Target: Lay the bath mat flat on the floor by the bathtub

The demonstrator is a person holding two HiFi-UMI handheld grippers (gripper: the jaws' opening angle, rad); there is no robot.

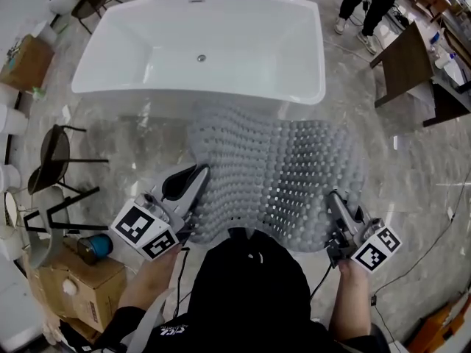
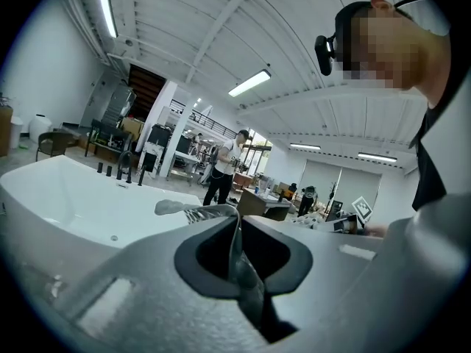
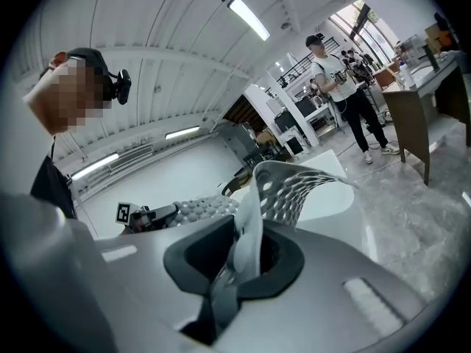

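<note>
The grey bath mat (image 1: 287, 175), perforated and bumpy, is spread in front of the white bathtub (image 1: 199, 43), and its far edge reaches the tub's foot. My left gripper (image 1: 193, 181) is shut on the mat's near left edge. In the left gripper view the thin sheet (image 2: 200, 212) runs up between the closed jaws of the left gripper (image 2: 237, 250). At the near right edge my right gripper (image 1: 333, 198) is also shut on the mat. The right gripper view shows the mat (image 3: 294, 186) curling up out of the right gripper (image 3: 243, 254). The mat sags between the two.
A black stool (image 1: 55, 157) and a cardboard box (image 1: 73, 285) with a blue can (image 1: 96, 247) stand at the left. A brown table (image 1: 408, 61) is at the right, with a person (image 1: 368, 6) standing beyond the tub. The floor is grey marble tile.
</note>
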